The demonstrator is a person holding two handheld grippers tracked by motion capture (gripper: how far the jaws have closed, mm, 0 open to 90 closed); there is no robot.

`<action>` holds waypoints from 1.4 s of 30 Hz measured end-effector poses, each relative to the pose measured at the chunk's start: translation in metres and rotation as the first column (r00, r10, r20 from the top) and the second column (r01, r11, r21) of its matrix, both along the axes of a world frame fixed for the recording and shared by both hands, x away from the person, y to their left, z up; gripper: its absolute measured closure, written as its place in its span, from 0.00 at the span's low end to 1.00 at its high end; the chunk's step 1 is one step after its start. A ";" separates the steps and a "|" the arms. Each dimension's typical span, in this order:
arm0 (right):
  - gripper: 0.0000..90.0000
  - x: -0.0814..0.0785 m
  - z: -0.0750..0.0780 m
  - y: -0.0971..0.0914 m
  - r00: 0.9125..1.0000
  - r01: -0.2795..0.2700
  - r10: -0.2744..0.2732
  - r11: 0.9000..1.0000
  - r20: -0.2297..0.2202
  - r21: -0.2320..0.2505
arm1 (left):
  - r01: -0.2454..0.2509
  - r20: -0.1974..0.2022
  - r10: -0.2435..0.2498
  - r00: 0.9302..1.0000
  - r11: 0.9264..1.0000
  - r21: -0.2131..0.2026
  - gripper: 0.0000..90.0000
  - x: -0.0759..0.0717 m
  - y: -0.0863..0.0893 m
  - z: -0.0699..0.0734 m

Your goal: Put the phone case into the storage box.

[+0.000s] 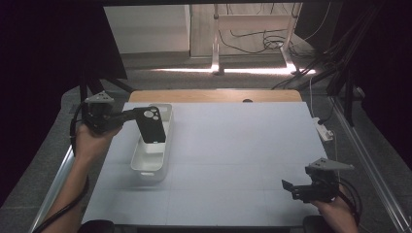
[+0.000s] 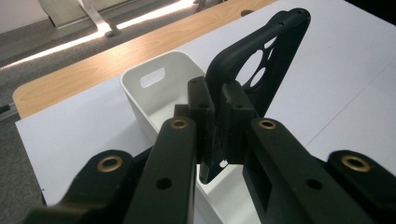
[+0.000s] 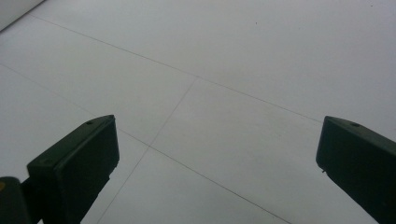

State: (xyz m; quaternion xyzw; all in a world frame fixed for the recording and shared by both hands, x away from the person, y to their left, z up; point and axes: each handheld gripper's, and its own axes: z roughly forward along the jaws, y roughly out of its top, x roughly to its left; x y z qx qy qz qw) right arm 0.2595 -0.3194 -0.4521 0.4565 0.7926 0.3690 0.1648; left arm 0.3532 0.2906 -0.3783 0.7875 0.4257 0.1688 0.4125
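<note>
My left tongs (image 1: 130, 115) are clenched on a black rubbery phone case (image 1: 150, 124) with round camera holes near its top. I hold the case up in the air, above the long white plastic bin (image 1: 154, 167). The case hangs tilted, with the holes at the high end. In the left gripper view the two black jaws pinch the case's edge (image 2: 261, 70), and the bin (image 2: 140, 93) sits below, with a slot handle cut into its far wall.

My right tongs (image 1: 291, 188) are released. Their jaws stand wide apart in the right gripper view, with nothing between them, just above the bench top (image 3: 210, 70). My right hand (image 1: 335, 206) holds them near the front right corner of the bench, well apart from the bin.

The bench (image 1: 233, 145) is covered by a flat white sheet with thin lines that cut it into big squares. A strip of pale wood (image 1: 214, 95) shows along its far edge. The bin stands on the left part of the sheet.

The room is dim. Dark curtains hang on both sides. Past the bench the floor is grey, and a bright band of light (image 1: 252, 71) lies across it. Black cables (image 1: 252, 41) curl on the floor back there, near thin metal legs. A white power strip (image 1: 323, 129) lies just off the right side of the bench.
</note>
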 end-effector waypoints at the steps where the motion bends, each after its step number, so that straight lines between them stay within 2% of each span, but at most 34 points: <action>1: 0.00 0.000 0.000 0.000 1.000 0.000 0.000 1.000 -0.001 0.000 | -0.002 -0.001 0.002 1.000 1.000 0.003 0.94 0.002 0.000 -0.002; 19: 0.00 0.000 0.000 0.000 1.000 -0.008 0.008 1.000 -0.001 0.001 | -0.032 -0.013 0.032 0.999 0.999 0.000 0.94 0.025 -0.001 -0.021; 22: 0.00 0.000 0.000 0.000 1.000 -0.008 0.008 1.000 -0.001 0.002 | -0.035 -0.015 0.035 0.999 0.999 0.013 0.94 0.031 -0.003 -0.024; 42: 0.00 0.000 0.000 0.000 1.000 -0.010 0.010 1.000 -0.003 0.006 | -0.061 0.004 0.061 0.998 0.998 0.029 0.94 0.068 -0.008 -0.037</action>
